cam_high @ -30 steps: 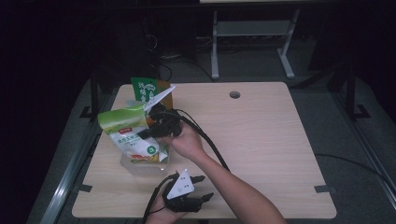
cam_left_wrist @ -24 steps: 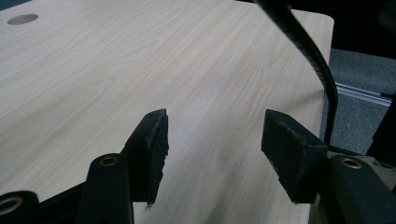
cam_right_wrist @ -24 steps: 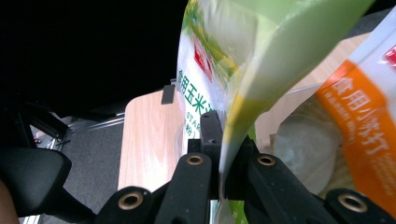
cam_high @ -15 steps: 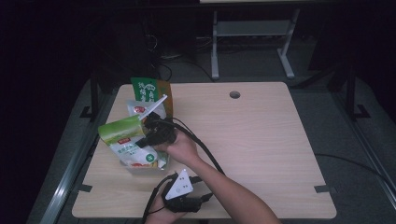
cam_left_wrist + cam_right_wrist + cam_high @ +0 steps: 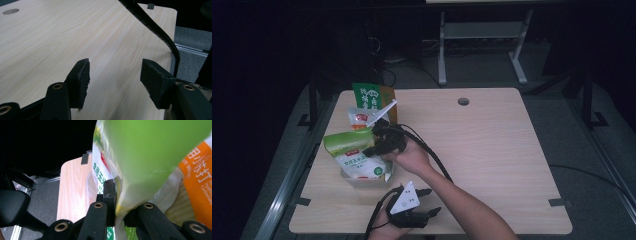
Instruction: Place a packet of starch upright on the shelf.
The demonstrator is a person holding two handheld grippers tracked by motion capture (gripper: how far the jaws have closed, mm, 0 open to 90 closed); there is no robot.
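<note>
The green-topped pouch (image 5: 354, 155) has come down from mid-air into the clear tray (image 5: 362, 179) at nine o'clock on the counter (image 5: 492, 150). The right gripper (image 5: 379, 145) fingers have just been easing apart, probably still pinching its edge. The left gripper (image 5: 424, 202) fingers are spread, grasping nothing.

Chinese characters "食用玉" run down the white-and-green bag (image 5: 100, 173), and an orange packet (image 5: 197, 185) beside it reads "小苏打".
</note>
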